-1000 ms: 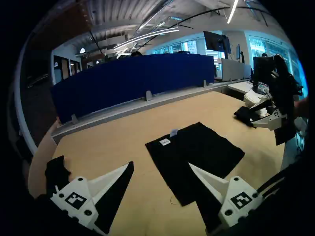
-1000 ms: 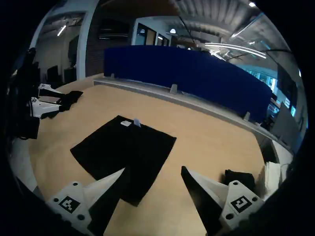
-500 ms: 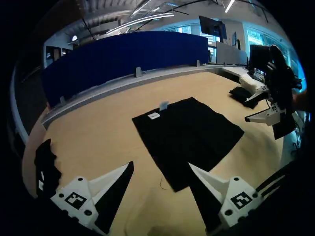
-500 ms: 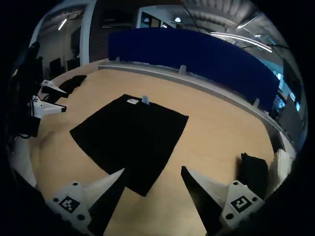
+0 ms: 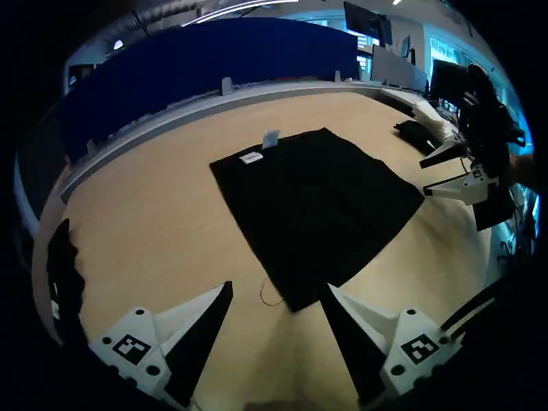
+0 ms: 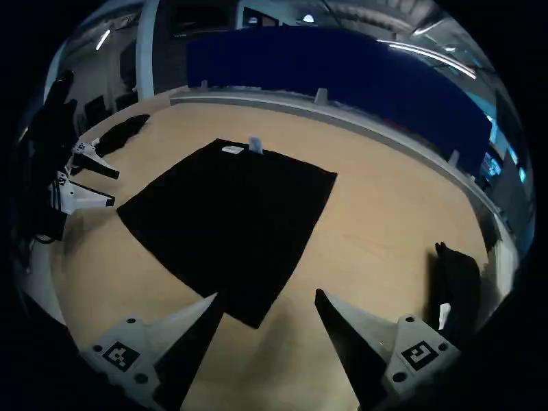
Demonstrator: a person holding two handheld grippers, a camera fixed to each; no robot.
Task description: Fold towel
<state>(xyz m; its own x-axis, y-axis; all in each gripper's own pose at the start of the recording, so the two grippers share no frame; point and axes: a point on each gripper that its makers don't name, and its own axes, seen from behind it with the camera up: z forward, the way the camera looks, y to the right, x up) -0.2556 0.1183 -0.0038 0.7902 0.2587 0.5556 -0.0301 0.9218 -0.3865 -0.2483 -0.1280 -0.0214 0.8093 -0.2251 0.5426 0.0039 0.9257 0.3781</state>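
**Left gripper view**
- The left gripper point(image 5: 275, 291) is open. Its two fingers stand wide apart and nothing lies between the pads.
- The table point(image 5: 157, 212), a light wooden top, lies directly below and ahead of the fingers.
- The towel point(image 5: 315, 205) is black and lies spread flat on the table. Its nearest corner lies in the gap between the fingertips, closer to the right-hand finger.
- A loose thread point(image 5: 266, 298) trails on the wood just beside that corner.
- A dark cloth point(image 5: 63, 274) lies on the table well to the left of the left-hand finger.
- At the towel's far edge are a flat white label point(image 5: 251, 158) and a small upright tag point(image 5: 271, 139).
- Far ahead, a blue partition point(image 5: 205, 61) runs along the rear of the table.

**Right gripper view**
- The right gripper point(image 6: 268, 294) is open. Its fingers are spread and hold nothing.
- The towel's nearest corner lies between the fingertips, closer to the left-hand finger.
- A second dark cloth point(image 6: 455, 288) lies to the right of the right-hand finger.
- The left gripper appears far to the left, beside the towel's left corner, with its fingers apart.
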